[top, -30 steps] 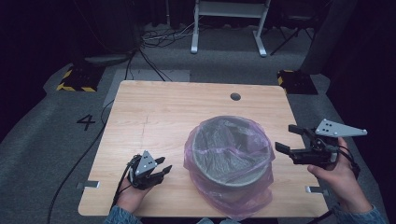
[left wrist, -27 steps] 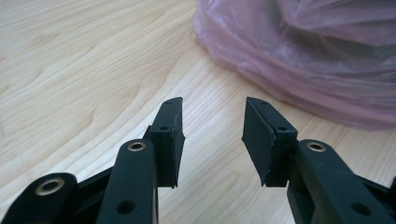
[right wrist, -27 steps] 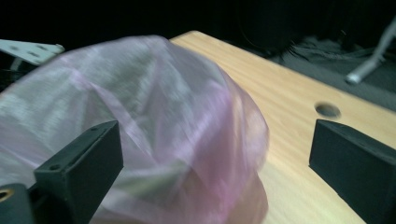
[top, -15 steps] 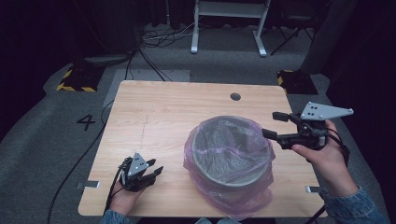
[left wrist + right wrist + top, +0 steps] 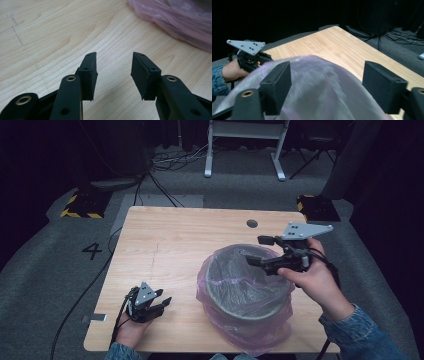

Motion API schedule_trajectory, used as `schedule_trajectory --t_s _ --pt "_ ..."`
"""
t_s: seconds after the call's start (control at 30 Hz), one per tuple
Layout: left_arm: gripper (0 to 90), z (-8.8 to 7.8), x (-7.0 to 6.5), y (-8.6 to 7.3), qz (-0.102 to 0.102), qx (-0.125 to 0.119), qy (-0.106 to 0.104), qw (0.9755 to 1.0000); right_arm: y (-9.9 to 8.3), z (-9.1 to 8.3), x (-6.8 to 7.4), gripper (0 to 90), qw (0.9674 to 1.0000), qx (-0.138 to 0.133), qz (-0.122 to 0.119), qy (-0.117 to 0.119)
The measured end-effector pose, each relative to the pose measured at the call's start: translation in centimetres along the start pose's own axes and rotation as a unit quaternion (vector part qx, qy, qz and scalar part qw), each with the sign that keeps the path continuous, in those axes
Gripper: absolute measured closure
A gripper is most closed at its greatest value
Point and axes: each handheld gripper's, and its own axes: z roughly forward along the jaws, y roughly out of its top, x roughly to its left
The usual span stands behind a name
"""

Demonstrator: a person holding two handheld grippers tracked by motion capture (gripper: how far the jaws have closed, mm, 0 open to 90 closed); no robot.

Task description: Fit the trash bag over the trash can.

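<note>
A grey round bin (image 5: 240, 280) lined with a pink plastic bag (image 5: 270, 335) stands on the right half of the wooden table (image 5: 165, 240). My right gripper (image 5: 255, 251) hovers over the bin's right rim, pointing left. Its jaws have just been opening and stand wide, and the pads press on nothing. In the right gripper view the blurred bag (image 5: 319, 85) bulges below and beyond the right gripper (image 5: 328, 66). My left gripper (image 5: 162, 296) rests low near the table's front left, open and empty. In the left gripper view the left gripper (image 5: 113, 56) points over bare wood, with the bag (image 5: 175, 20) at the upper right.
A round cable hole (image 5: 252, 223) sits near the table's far edge. On the floor behind are a white frame (image 5: 245, 145), cables (image 5: 165, 162) and yellow-black blocks (image 5: 80, 205). A painted 4 (image 5: 92, 251) marks the floor at the left. The left gripper's cable (image 5: 117, 325) drops over the front edge.
My right gripper has travelled from the table's right edge up and to the left, ending over the bin's right rim. The left gripper has barely shifted.
</note>
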Motion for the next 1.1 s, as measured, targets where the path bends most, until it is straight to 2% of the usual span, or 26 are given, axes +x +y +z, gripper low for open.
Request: schedule_trajectory --t_s 0.1,0.17,0.3,0.37,0.47,0.67,0.9,1.1 --pt "55.5 0.0 -0.1 0.0 0.0 0.0 -0.001 1.0 0.0 2.1 0.5 23.2 0.9998 0.016 -0.003 0.01" --pt "55.4 0.0 0.0 -0.1 -0.001 0.0 -0.002 1.0 -0.4 3.5 0.8 24.7 0.9996 0.026 -0.004 0.004" --pt "55.0 -0.1 0.1 -0.1 -0.001 -0.001 -0.001 1.0 -1.4 5.6 1.5 25.1 0.998 0.062 -0.012 0.012" --pt "54.8 0.0 0.1 -0.1 0.002 -0.002 -0.001 1.0 -2.1 6.3 1.6 26.7 0.9966 0.081 -0.012 0.015" --pt "54.7 0.1 0.0 0.0 0.001 -0.002 -0.002 1.0 -3.1 6.9 1.4 30.3 0.9923 0.121 -0.023 0.008" --pt "54.5 0.3 -0.1 0.2 0.007 0.001 -0.005 1.0 -4.3 8.1 1.4 30.0 0.9891 0.144 -0.032 0.0" --pt "54.1 0.6 -0.2 0.4 0.011 0.002 -0.008 0.9999 -5.4 9.6 1.7 28.5 0.9796 0.192 -0.059 -0.006" --pt "53.8 0.8 -0.4 0.4 0.012 0.003 -0.01 0.9999 -6.4 10.9 1.6 27.2 0.9708 0.234 -0.054 -0.002"
